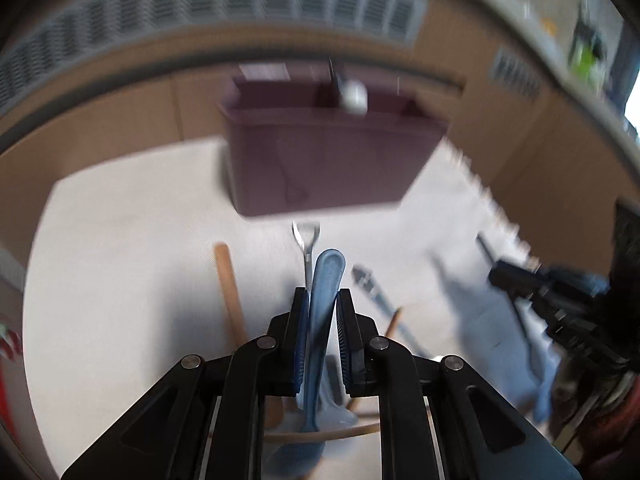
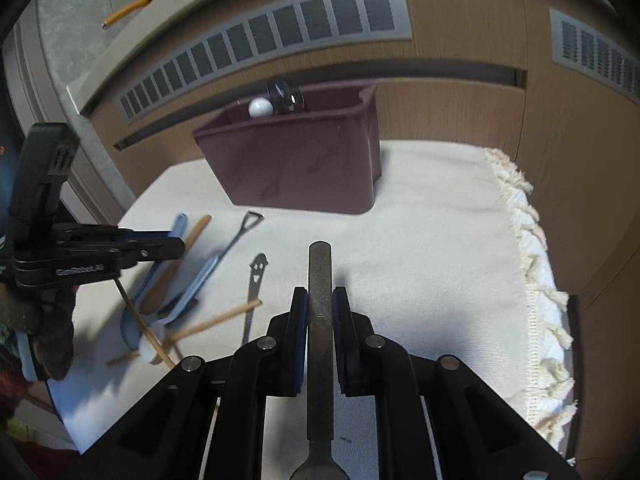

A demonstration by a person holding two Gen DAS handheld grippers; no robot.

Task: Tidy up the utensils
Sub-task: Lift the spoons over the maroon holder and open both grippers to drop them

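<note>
My left gripper (image 1: 323, 294) is shut on a blue plastic spoon (image 1: 326, 280), handle pointing forward, above the white cloth (image 1: 140, 260); it also shows at the left of the right wrist view (image 2: 176, 245). My right gripper (image 2: 320, 292) is shut on a grey metal utensil handle (image 2: 320, 280). A maroon bin (image 2: 300, 160) stands ahead on the cloth, with a white-tipped utensil (image 2: 261, 107) inside; it also shows in the left wrist view (image 1: 328, 160). A pile of utensils lies at the left: wooden sticks (image 2: 216, 320), a light blue spoon (image 2: 200, 280), a black smiley-handled utensil (image 2: 256, 276).
A fork (image 1: 306, 240) and a wooden handle (image 1: 230, 292) lie under my left gripper. The cloth's fringed edge (image 2: 532, 260) runs down the right. A wooden cabinet with vent grilles (image 2: 280, 28) stands behind the bin.
</note>
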